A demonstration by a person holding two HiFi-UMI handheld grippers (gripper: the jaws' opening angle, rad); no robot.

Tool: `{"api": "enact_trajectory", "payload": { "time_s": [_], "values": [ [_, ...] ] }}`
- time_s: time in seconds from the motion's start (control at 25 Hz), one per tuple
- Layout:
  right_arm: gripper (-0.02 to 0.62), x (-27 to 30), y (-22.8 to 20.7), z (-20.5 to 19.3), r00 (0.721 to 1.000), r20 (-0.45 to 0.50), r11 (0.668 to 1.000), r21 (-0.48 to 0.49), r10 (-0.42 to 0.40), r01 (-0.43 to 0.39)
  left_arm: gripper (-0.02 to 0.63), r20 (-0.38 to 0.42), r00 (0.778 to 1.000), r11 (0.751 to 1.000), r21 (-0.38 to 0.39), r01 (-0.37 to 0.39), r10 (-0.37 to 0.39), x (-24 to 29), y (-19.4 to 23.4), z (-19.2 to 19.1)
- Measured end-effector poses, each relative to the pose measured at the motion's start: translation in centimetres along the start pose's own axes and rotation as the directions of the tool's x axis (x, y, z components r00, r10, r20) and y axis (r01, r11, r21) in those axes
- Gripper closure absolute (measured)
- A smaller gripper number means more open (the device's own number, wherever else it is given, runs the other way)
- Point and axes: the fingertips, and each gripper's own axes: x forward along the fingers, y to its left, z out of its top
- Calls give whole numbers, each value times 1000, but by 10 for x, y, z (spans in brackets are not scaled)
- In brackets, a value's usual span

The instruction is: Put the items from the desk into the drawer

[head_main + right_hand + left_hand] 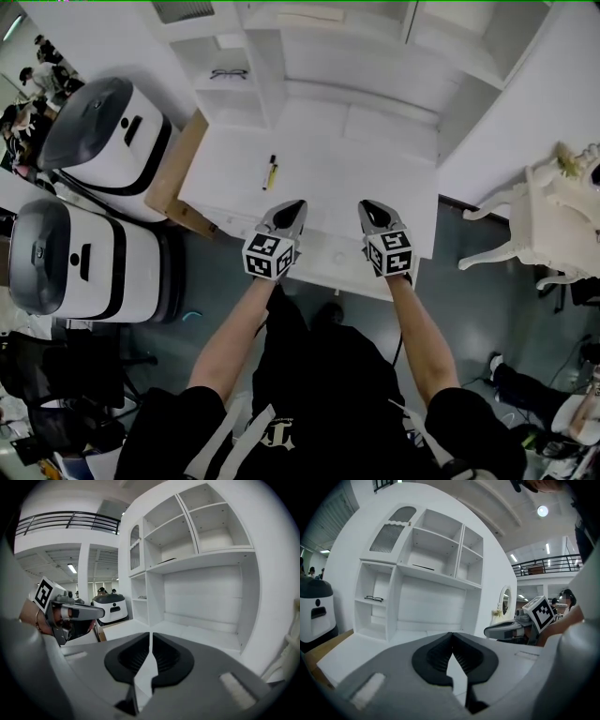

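Observation:
A yellow and black pen (271, 172) lies on the white desk (328, 159), left of its middle. A pair of black glasses (228, 74) rests on a left shelf of the hutch, and the glasses (374, 598) also show in the left gripper view. My left gripper (292, 208) hovers over the desk's front edge, below and right of the pen, with its jaws shut and empty (451, 635). My right gripper (368, 208) is held beside it at the same height, jaws shut with nothing between them (150, 635). Each gripper sees the other from the side.
The white hutch (436, 569) with open shelves stands at the back of the desk. Two white and black machines (103, 131) (75, 258) stand at the left beside a brown board (178, 169). A white ornate chair (544, 220) is at the right.

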Motion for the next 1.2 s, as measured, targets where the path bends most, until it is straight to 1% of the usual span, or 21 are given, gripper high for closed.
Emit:
{"api": "enact_trajectory", "payload": {
  "time_s": [0.16,0.4,0.72,1.2],
  "values": [
    [595,-11,1,13,999,33,1000,0,-18,18,606,21,1000,1000,7,-3,3,-5,-2,11],
    [595,-27,-2,24,997,67,999,13,-48,48,606,42,999,1000,14,1,-2,-9,-7,24],
    [595,-40,-9,32,994,87,997,26,-73,71,606,60,998,1000,22,11,-13,-9,-12,35],
    [594,-49,-13,36,992,97,997,28,-77,75,606,68,998,999,28,16,-18,-8,-19,41]
  ]
}}
